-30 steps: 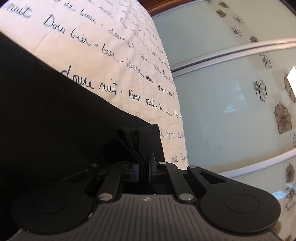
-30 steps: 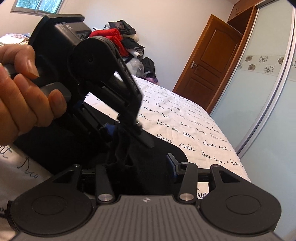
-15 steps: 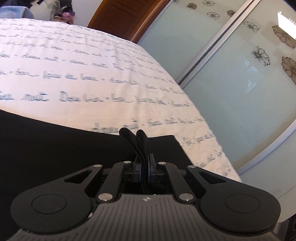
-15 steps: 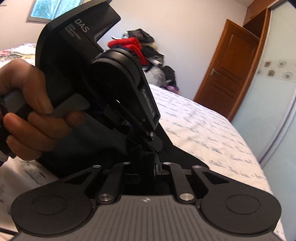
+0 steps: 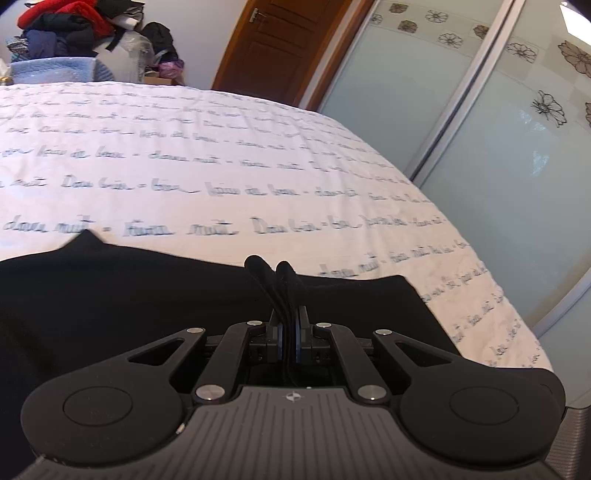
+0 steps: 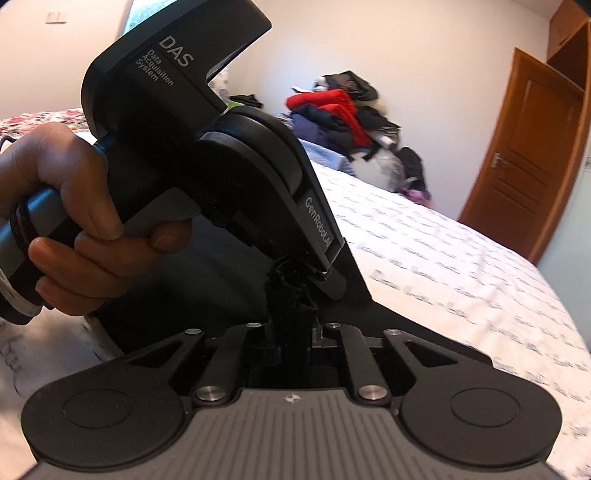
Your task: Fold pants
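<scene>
The black pants [image 5: 110, 295] lie spread over the near part of the bed. My left gripper [image 5: 289, 332] is shut on a bunched edge of the pants [image 5: 273, 275], which sticks up between the blue pads as two small folds. In the right wrist view my right gripper [image 6: 293, 334] is also shut on a wad of the same black fabric [image 6: 284, 295]. Just beyond it is the left gripper [image 6: 295, 271], held by a hand [image 6: 62, 221]. The two grippers pinch the cloth almost side by side, and the pants [image 6: 388, 325] spread out below them.
The white bedspread [image 5: 258, 166] with blue handwriting runs to the far edge of the bed. A pile of clothes [image 5: 74, 26] sits behind it. To the right are a brown door [image 5: 273, 40] and frosted sliding wardrobe doors [image 5: 480, 147].
The right gripper's jaws, open a second ago, have shut on the black fabric beside the left gripper. The left view has rolled level and risen, and now takes in far more of the bed.
</scene>
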Motion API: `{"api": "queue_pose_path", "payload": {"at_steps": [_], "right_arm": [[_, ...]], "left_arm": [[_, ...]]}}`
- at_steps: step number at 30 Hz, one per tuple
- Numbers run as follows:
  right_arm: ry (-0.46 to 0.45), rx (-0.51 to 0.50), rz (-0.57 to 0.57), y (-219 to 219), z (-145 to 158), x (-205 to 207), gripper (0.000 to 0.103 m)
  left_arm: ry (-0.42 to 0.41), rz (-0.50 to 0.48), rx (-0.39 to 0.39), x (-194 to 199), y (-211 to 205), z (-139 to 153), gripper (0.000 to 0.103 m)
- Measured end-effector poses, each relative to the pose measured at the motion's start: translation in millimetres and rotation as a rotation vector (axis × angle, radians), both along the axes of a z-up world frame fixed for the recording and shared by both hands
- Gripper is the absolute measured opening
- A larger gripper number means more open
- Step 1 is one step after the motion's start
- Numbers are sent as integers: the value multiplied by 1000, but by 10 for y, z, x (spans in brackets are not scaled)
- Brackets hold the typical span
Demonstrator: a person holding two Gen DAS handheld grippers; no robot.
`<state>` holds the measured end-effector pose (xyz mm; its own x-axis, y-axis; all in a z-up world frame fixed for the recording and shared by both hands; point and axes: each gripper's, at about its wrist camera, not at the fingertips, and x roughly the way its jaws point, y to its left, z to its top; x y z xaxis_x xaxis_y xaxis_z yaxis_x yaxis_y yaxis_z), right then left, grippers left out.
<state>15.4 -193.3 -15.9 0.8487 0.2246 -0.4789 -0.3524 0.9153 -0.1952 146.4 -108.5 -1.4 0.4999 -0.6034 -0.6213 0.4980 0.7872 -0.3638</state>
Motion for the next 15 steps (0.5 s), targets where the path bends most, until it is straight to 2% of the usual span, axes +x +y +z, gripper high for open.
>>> {"api": "queue_pose_path", "payload": {"at_steps": [8,10,15], "right_arm": [[23,25,56,72,-4,47,11],[31,30,65,22,19,181,11],[54,39,82,-23,17,230,11]], "left_arm": [[-21,31,25,9,284,-38,9],[-30,35,33,12,313,-39,9],[-16,48,43,64,362,-96,10]]}}
